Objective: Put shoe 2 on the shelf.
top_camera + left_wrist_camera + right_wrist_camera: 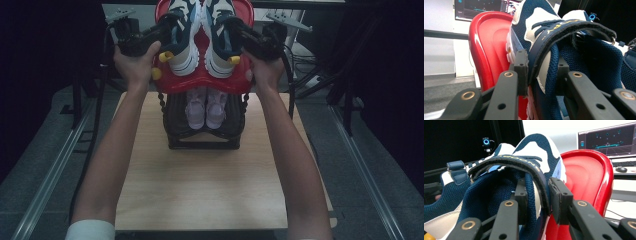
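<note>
Two navy and white sneakers lie side by side, soles toward me, on a red tray [205, 82] atop a black shoe rack [202, 145]. My left gripper [170, 26] has its jaws astride the outer wall and strap of the left sneaker [182, 37]. In the left gripper view the left gripper [542, 71] has one pad inside this sneaker [536, 22] and one against the strap, with the tray [489, 37] behind. My right gripper [236, 29] clasps the right sneaker [220, 37] the same way. In the right gripper view the right gripper [539, 195] pinches the collar of the right sneaker [534, 147].
A pair of pale pink shoes [205, 107] sits on the rack's lower shelf. The rack stands at the far end of a wooden table [200, 190]. Yellow knobs [166, 56] stick out near the tray's front. A monitor [606, 140] glows behind.
</note>
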Available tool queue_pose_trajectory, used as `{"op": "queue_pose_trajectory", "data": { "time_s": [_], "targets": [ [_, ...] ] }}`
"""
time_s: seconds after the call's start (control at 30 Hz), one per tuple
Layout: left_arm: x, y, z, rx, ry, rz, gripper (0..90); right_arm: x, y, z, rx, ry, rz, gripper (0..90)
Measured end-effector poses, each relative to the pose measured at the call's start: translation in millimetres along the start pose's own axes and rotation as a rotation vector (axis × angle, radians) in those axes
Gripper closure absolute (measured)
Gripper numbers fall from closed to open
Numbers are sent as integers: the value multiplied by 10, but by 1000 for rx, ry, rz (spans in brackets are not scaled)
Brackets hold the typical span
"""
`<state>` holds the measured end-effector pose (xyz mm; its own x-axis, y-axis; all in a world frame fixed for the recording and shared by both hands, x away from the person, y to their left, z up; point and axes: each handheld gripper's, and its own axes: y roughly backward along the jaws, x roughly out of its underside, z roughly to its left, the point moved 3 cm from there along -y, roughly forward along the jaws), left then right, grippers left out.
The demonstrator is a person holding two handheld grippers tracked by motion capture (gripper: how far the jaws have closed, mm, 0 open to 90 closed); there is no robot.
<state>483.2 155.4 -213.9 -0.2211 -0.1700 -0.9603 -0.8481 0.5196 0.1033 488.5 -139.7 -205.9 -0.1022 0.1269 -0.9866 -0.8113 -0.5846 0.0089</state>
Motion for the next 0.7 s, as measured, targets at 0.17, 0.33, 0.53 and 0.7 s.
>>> {"op": "queue_pose_trajectory", "data": {
  "time_s": [0.17, 0.33, 0.53, 0.7],
  "targets": [
    [10, -7, -12, 7, 2, -1, 695, 16, 4, 5, -6, -5, -4, 664],
    [23, -20, -24, 19, 10, 5, 663, 26, -4, 22, -13, -7, -4, 636],
    [42, -40, -45, 36, 17, 12, 615, 38, -20, 22, -28, -7, 5, 604],
    [50, -66, -41, 76, 41, 27, 532, 48, -34, -7, -65, -28, 22, 536]
  ]
}}
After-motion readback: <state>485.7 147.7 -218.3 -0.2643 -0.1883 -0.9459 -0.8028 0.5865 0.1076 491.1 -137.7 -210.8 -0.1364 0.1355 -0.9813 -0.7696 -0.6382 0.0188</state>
